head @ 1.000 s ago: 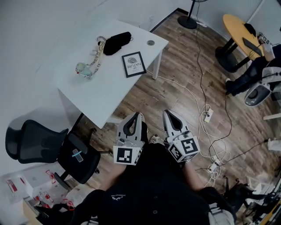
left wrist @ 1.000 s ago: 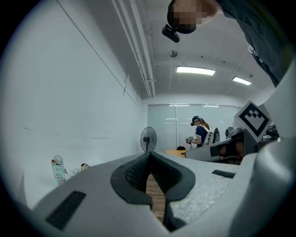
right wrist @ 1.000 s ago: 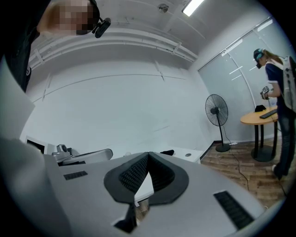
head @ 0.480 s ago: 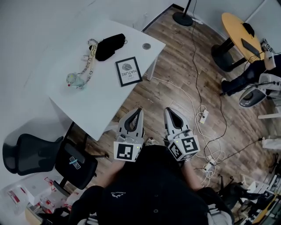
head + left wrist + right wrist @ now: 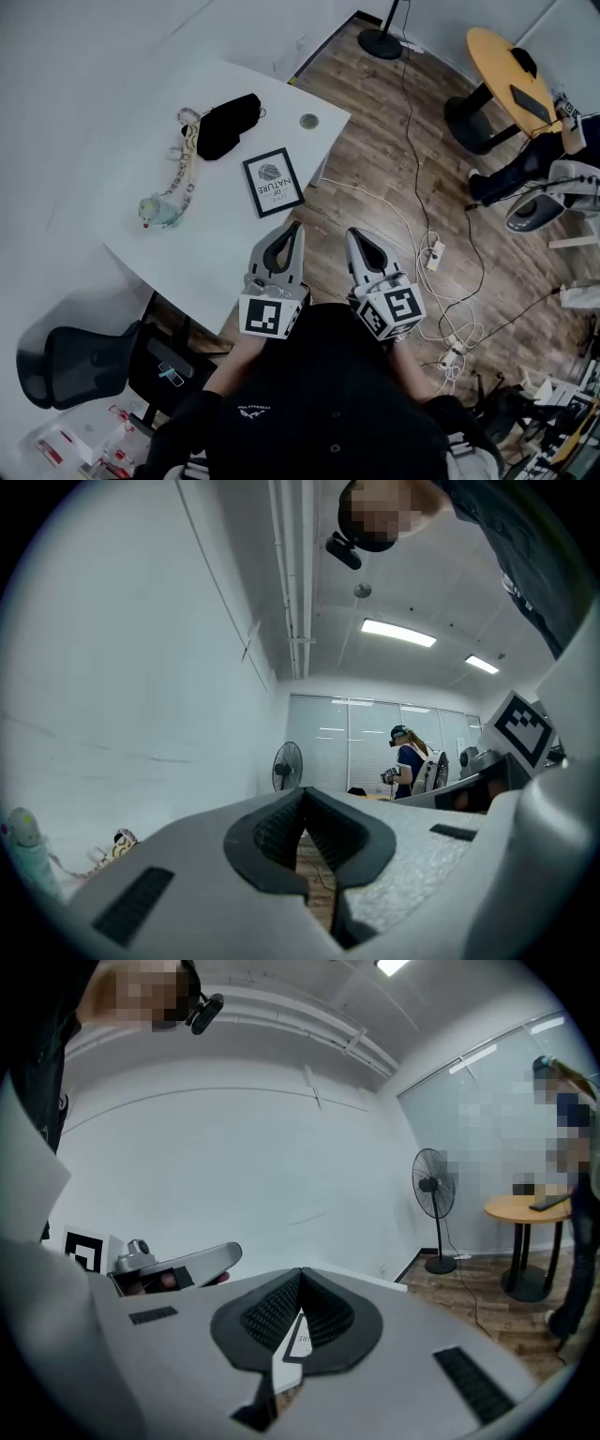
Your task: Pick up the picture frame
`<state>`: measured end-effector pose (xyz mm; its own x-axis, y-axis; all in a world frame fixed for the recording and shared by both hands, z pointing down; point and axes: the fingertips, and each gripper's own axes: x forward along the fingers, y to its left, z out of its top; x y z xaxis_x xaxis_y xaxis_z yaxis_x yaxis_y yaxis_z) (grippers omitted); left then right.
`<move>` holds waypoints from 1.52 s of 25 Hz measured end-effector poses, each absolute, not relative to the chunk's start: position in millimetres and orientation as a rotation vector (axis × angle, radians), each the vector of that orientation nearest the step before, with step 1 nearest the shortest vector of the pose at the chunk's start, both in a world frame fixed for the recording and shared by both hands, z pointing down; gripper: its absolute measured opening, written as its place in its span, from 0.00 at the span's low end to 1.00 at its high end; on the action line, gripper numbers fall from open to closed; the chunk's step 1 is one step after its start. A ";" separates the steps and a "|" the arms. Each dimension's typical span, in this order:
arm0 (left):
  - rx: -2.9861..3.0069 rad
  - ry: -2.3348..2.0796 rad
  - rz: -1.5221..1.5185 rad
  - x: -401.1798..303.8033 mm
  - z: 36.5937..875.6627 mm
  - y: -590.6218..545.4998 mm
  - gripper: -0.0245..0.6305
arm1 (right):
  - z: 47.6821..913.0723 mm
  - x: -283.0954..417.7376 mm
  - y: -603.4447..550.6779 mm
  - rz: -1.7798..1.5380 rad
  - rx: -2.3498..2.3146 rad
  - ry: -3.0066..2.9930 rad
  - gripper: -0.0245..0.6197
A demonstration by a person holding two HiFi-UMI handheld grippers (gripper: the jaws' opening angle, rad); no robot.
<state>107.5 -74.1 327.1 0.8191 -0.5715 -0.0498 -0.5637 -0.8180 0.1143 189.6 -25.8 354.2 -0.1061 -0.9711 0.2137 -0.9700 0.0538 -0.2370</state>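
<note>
The picture frame (image 5: 274,182), black-edged with a white print, lies flat near the right edge of the white table (image 5: 225,253). A sliver of the picture frame (image 5: 302,1338) shows through the window of my right jaws. My left gripper (image 5: 292,228) hangs just short of the table's near edge, jaws together and empty. My right gripper (image 5: 352,235) is beside it over the wooden floor, also shut with nothing held. Both point toward the frame and stand apart from it.
On the table lie a black cloth (image 5: 228,124), a toy on a patterned strap (image 5: 171,192) and a small round disc (image 5: 309,120). A black office chair (image 5: 89,361) stands at lower left. Cables and a power strip (image 5: 435,253) cross the floor; a round yellow table (image 5: 509,70) is far right.
Both grippers and the person have come closer to the table; the frame now lies just ahead of the left gripper's tips. Jaws stayed shut.
</note>
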 end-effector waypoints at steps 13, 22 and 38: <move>2.877 -0.979 -0.082 91.3 341.5 -138.4 0.05 | 368.0 182.8 -99.0 -0.547 -2.070 2.300 0.04; 2.826 -1.091 -0.021 66.5 363.8 -173.0 0.05 | 386.2 166.6 -136.1 -0.614 -2.012 2.395 0.04; 2.671 -1.237 0.137 67.0 414.3 -221.7 0.05 | 440.1 180.4 -194.9 -0.807 -1.916 2.540 0.04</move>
<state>67.0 -221.7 414.3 0.6465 -0.7448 0.1650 -0.7629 -0.6319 0.1369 180.4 -194.9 440.1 -0.3122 -0.8646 0.3938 -0.9333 0.2017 -0.2969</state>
